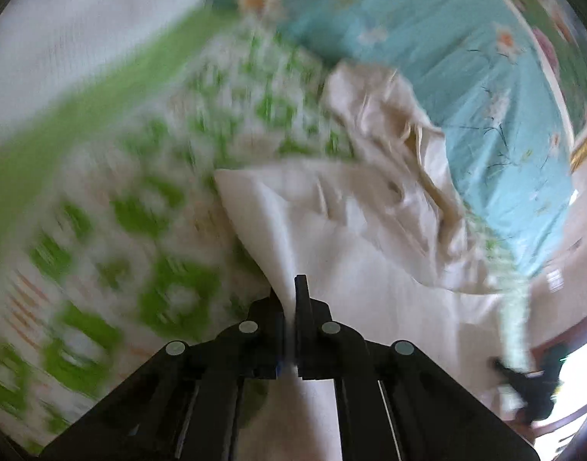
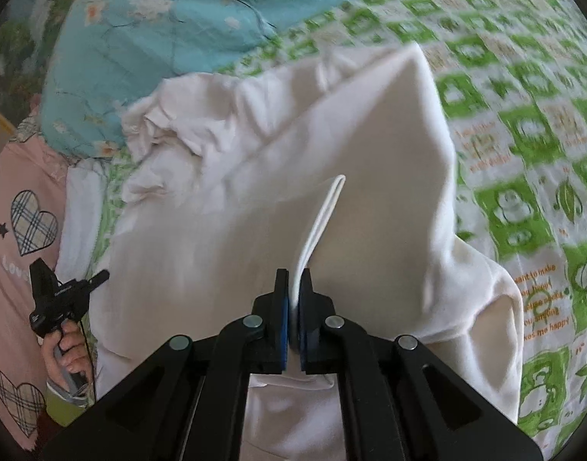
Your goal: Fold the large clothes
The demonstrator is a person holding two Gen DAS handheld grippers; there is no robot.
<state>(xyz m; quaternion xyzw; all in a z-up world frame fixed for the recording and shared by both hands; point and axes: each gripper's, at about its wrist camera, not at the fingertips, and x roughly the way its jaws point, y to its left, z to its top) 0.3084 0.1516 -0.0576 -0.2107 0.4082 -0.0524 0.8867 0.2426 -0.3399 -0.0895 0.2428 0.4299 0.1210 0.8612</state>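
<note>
a large white garment [image 2: 278,176] lies spread and rumpled across a bed covered by a green-and-white patterned sheet [image 2: 524,146], with a turquoise floral quilt [image 2: 151,38] bunched at the far side. in the right wrist view the right gripper [image 2: 293,288] has its jaws pressed together on a thin folded edge of the white cloth, which rises between the blue pads as a narrow loop; behind it the garment stands up in a peaked fold, one corner pointing toward the patterned sheet. at the left of that view the left gripper [image 2: 68,288] is seen from outside, held by a hand [image 2: 68,353] near a pink cloth printed with plaid hearts [image 2: 20,230], just beside the garment's edge; from there its jaws cannot be read. the left wrist view is heavily blurred, but it shows that gripper's [image 1: 291,299] jaws closed tight with a ridge of the white garment [image 1: 332,230] pinched between them, the cloth fanning out ahead toward the crumpled part near the quilt [image 1: 428,38]. the patterned sheet [image 1: 140,211] streaks past on the left. a dark device at the lower right of that view is too smeared to identify.
</note>
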